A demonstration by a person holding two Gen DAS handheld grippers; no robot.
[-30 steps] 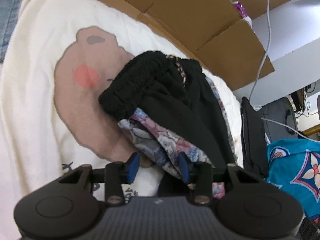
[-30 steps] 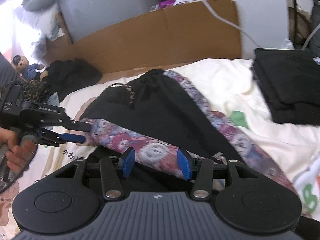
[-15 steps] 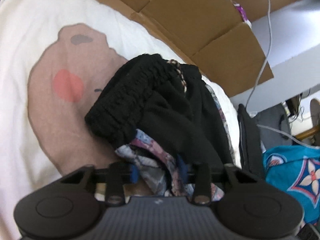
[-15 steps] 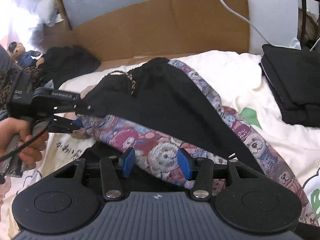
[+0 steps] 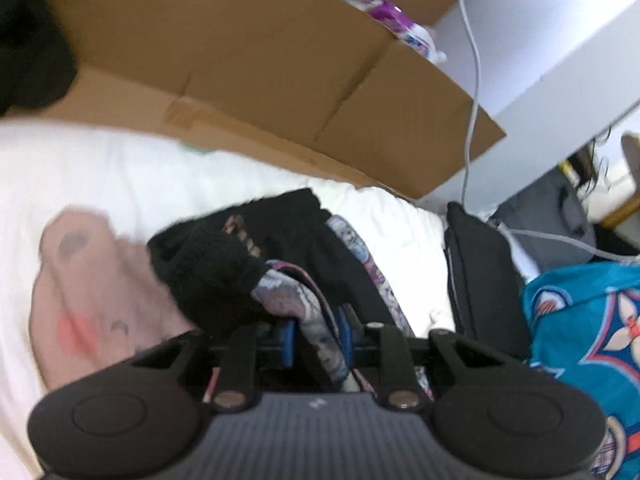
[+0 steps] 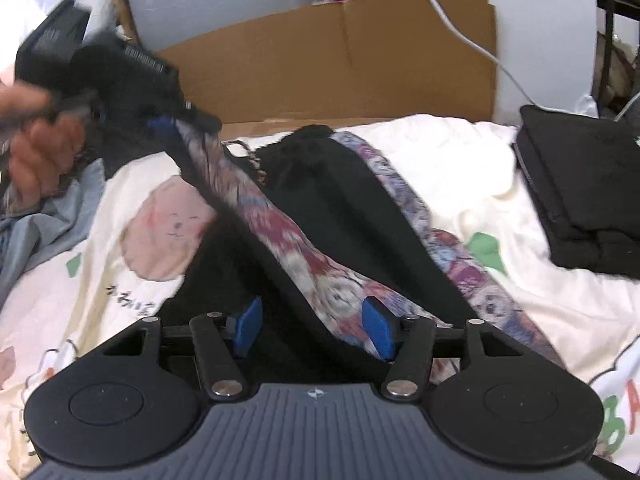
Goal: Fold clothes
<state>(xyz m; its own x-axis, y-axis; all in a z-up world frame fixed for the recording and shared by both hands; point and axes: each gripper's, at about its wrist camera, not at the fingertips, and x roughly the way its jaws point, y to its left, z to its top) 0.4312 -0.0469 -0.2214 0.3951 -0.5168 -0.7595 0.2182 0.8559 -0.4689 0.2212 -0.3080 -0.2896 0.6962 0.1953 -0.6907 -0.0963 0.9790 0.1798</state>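
The left claw (image 5: 316, 336) has just been closing and now pinches the patterned edge of the black skirt (image 6: 340, 216), lifted above the bed (image 6: 460, 152). The right claw (image 6: 312, 330) has been opening around loose cloth. Pull the edge gently, keep it flat

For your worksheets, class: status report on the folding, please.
Left gripper shut on patterned garment, edge lifted. Right gripper open over it. Folded black stack clear.

The black garment (image 6: 352, 216) is soft matt cloth with a patterned woven trim. The far cardboard (image 6: 340, 56) looks dull and smooth; each claw body (image 6: 316, 432) is ribbed matt plastic.
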